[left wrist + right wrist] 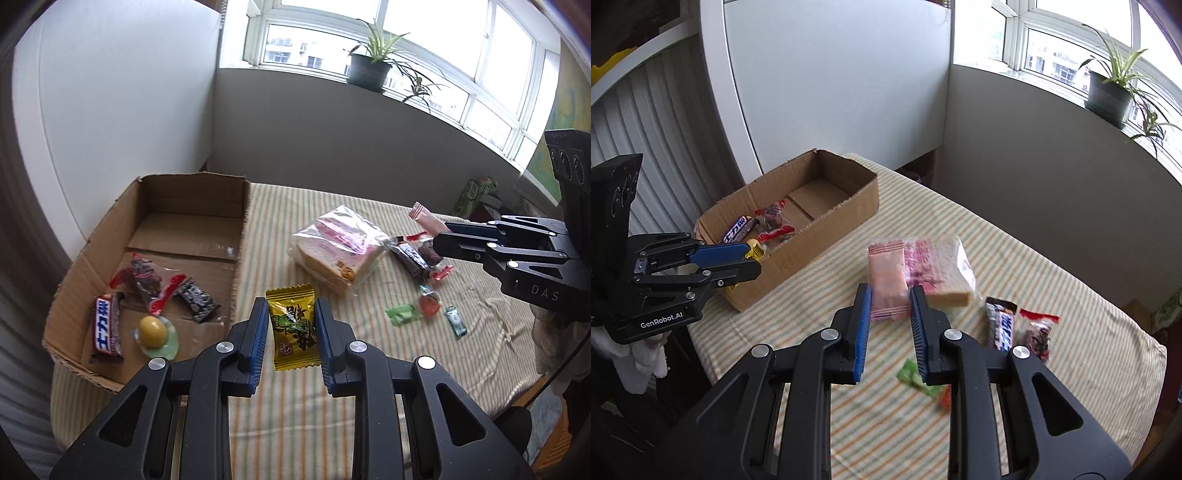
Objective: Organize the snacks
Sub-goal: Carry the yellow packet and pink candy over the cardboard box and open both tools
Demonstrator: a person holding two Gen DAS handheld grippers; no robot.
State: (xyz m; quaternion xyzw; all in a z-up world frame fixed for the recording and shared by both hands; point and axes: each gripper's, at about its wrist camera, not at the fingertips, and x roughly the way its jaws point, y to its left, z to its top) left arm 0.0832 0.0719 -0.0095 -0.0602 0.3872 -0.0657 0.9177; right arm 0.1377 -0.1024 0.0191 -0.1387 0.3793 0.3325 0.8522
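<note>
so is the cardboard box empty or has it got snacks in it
Partly filled: the open brown cardboard box holds a few wrapped snacks at its near end, including a chocolate bar and a yellow jelly cup; its far end is bare.

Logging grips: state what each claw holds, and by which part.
Left claw: yellow packet, clamped across its side edges. Right claw: pink packet, gripped at its near end.

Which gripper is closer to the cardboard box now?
Left. The left gripper, holding a yellow packet, is at the cardboard box rim; the right gripper, holding a pink packet, is farther off, by the bread.
</note>
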